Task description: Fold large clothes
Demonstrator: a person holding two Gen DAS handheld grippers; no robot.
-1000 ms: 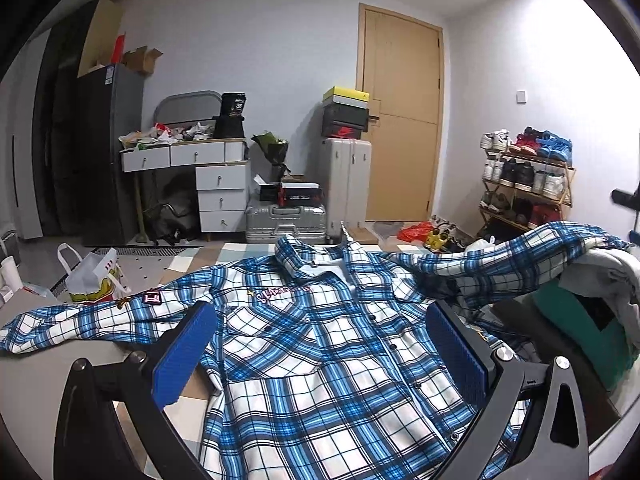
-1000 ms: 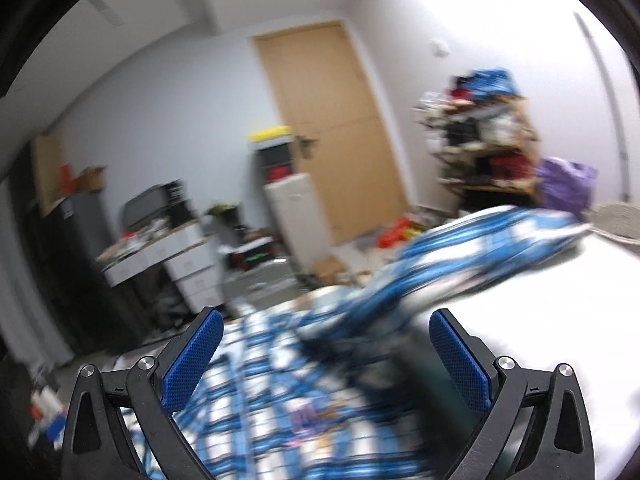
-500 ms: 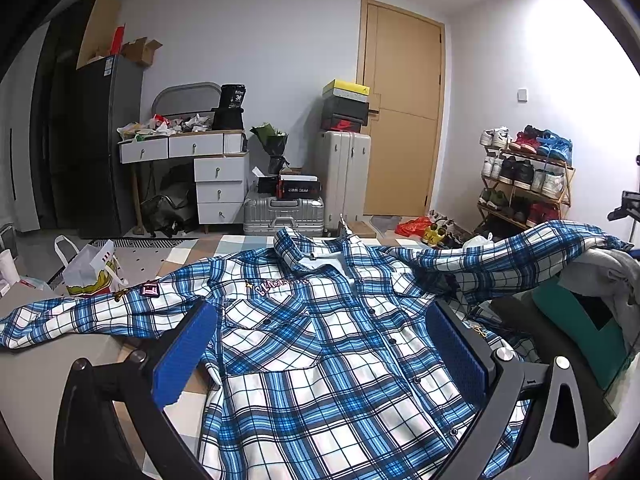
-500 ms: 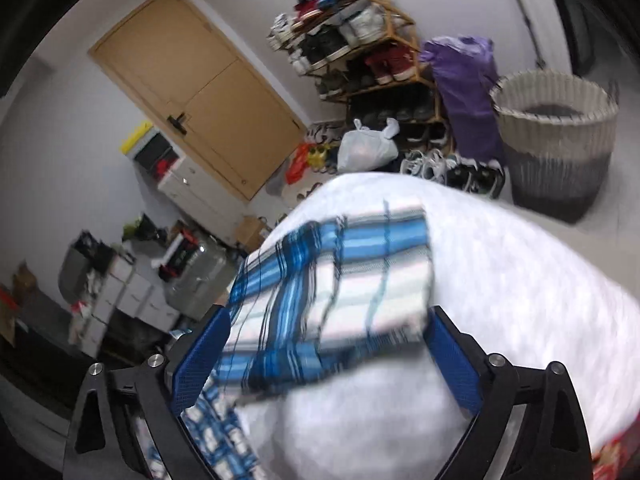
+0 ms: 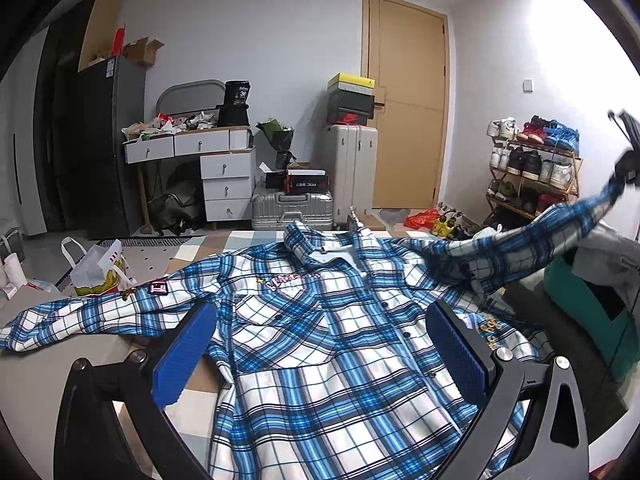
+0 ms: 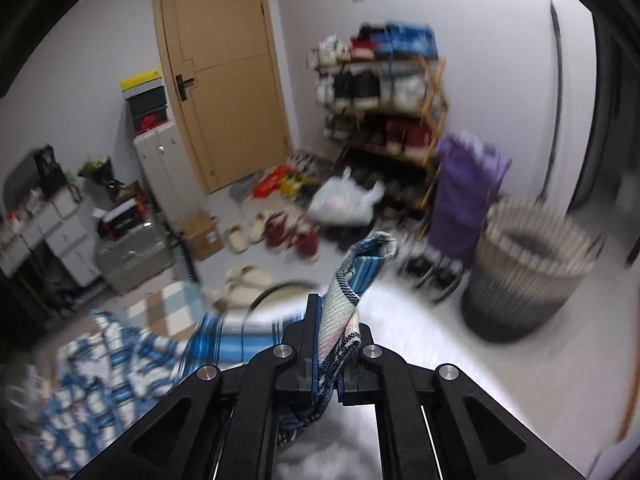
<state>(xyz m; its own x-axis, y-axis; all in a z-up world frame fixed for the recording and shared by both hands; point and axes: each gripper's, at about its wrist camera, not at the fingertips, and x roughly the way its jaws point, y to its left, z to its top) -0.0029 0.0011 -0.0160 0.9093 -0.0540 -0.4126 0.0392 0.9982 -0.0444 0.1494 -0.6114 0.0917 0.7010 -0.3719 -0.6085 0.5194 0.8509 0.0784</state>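
One plaid shirt (image 5: pixel 320 352) lies front-up, spread on the bed. Left gripper (image 5: pixel 320 354) hovers above it, jaws wide, empty. Right gripper (image 6: pixel 326 354) pinches the sleeve cuff (image 6: pixel 360 264), lifted. Step: sleeve fold; next, carry the cuff across the chest.

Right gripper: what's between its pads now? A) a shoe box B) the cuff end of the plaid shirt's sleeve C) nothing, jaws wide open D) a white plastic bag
B: the right gripper is shut on the sleeve of the plaid shirt, with the striped cuff end sticking out past the pads.
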